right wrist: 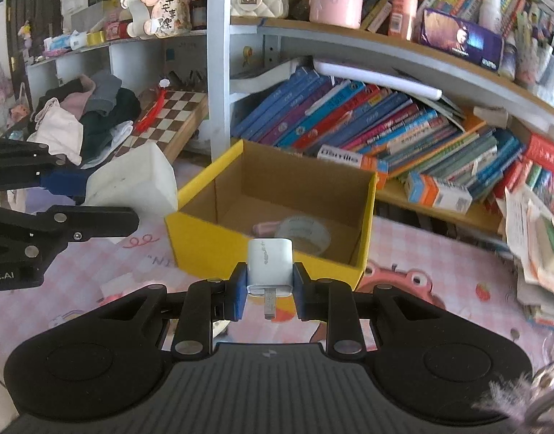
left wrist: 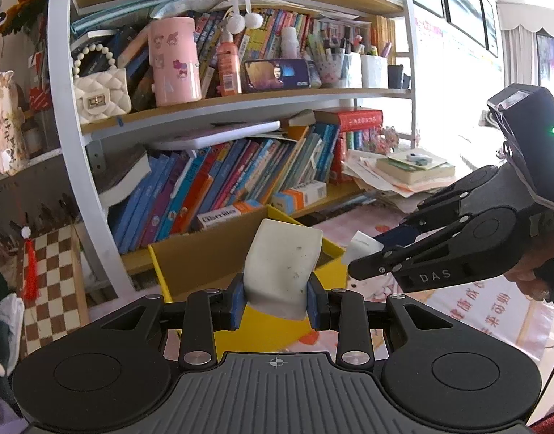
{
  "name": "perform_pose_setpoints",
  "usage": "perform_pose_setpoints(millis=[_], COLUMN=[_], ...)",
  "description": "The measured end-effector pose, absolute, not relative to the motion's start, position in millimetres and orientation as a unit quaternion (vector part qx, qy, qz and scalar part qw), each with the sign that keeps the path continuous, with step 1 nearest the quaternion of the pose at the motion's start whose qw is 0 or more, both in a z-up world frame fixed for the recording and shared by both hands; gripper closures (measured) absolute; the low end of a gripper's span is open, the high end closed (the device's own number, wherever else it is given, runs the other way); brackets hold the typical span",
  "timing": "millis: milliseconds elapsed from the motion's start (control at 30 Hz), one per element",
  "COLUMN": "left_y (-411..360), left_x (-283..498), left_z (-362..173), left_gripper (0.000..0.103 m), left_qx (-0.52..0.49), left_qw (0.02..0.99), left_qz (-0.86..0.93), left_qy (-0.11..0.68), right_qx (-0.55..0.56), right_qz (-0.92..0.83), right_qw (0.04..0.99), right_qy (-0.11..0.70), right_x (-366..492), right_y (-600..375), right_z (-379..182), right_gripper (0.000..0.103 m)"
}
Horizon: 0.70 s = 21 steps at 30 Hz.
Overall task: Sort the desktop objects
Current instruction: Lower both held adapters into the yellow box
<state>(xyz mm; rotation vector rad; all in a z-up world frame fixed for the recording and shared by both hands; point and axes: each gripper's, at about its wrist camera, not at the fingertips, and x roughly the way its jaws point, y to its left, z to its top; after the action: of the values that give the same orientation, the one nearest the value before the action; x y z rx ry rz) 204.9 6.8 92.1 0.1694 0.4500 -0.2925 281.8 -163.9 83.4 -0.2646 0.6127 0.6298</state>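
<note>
My left gripper (left wrist: 275, 298) is shut on a big white eraser block (left wrist: 282, 266), held above the near edge of the yellow cardboard box (left wrist: 204, 260). It shows in the right wrist view (right wrist: 70, 188) with the block (right wrist: 135, 181) left of the box (right wrist: 204, 242). My right gripper (right wrist: 269, 294) is shut on a white plug charger (right wrist: 269, 264), prongs pointing back, just before the box's front wall. In the left wrist view the right gripper (left wrist: 371, 253) holds the charger (left wrist: 362, 247) at the box's right. A tape roll (right wrist: 302, 235) and a pink item (right wrist: 266, 228) lie inside the box.
A bookshelf (left wrist: 240, 101) full of books stands behind the box. A stack of papers and books (right wrist: 537, 238) lies at the right. A chessboard (right wrist: 168, 115) and a clothes pile (right wrist: 85, 115) lie at the left. The desk has a pink patterned mat (right wrist: 421, 289).
</note>
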Motion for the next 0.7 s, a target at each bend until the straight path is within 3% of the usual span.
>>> perform_pose_setpoints(millis=[700], left_y=[16], left_x=[289], left_z=[88], left_gripper=[0.072], left_qx=[0.062], left_qw=[0.965], left_qz=[-0.091], left_qy=[0.239], right_qx=[-0.151], right_qz=[0.341], right_qw=[0.884], right_qy=[0.282], right_x=[377], right_y=[-136], right_z=[80], right_gripper=[0.079])
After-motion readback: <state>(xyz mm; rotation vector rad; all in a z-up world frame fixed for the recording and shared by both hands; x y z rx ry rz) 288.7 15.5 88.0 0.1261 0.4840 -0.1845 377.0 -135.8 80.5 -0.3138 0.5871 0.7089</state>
